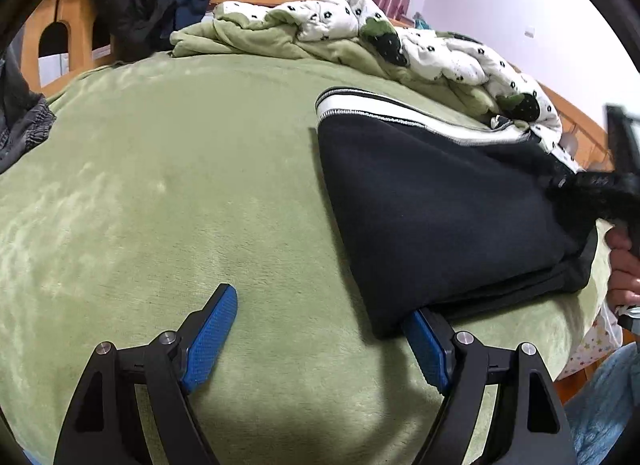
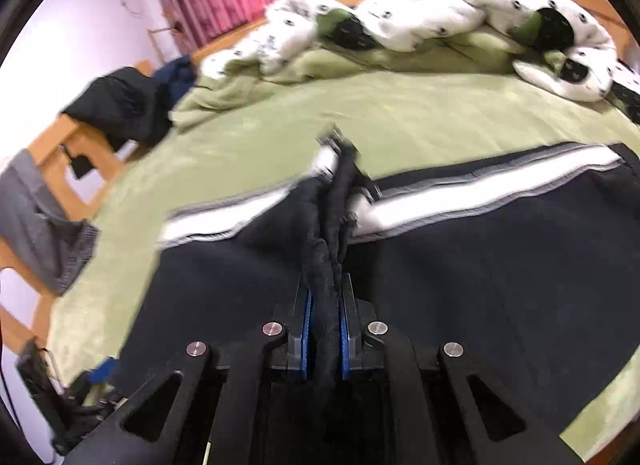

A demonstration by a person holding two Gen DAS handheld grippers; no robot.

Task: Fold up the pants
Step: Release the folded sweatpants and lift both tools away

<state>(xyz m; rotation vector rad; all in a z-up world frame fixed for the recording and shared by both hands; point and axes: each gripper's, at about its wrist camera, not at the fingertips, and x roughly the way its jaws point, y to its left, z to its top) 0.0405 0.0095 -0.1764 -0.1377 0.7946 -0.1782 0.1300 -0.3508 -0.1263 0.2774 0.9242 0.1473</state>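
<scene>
My left gripper (image 1: pixel 320 317) hangs angled down with its jaws standing wide apart — the left blue pad (image 1: pixel 210 341) is bare, while the right finger has its tip tucked under a fold of the pants (image 1: pixel 440 205), nothing pinched. My right gripper (image 2: pixel 326 305) is clamped tight, both blue pads pressed onto a bunched ridge of that cloth. From the left wrist view, part of my right hand (image 1: pixel 622 265) shows at the edge — wrapped round the handle.
</scene>
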